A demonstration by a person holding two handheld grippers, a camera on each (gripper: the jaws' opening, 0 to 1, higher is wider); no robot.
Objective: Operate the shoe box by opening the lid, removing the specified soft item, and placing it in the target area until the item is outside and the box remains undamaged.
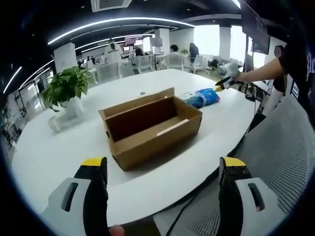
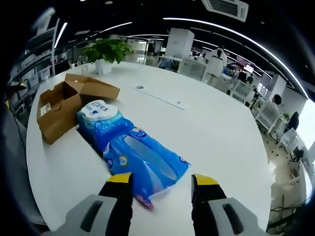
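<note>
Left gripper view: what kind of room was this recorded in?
Most likely an open-plan office: a large white table, rows of office chairs behind it, long ceiling strip lights and a potted plant.

A plain brown cardboard shoe box (image 1: 150, 125) sits on a glossy white oval table (image 1: 59, 162). Beside the box lies a bright blue soft plastic pack (image 2: 130, 152) with a white printed end. Both grippers' jaws are black with yellow tips. Beyond the box stands a green leafy plant (image 1: 66, 86) in a white pot.
</note>
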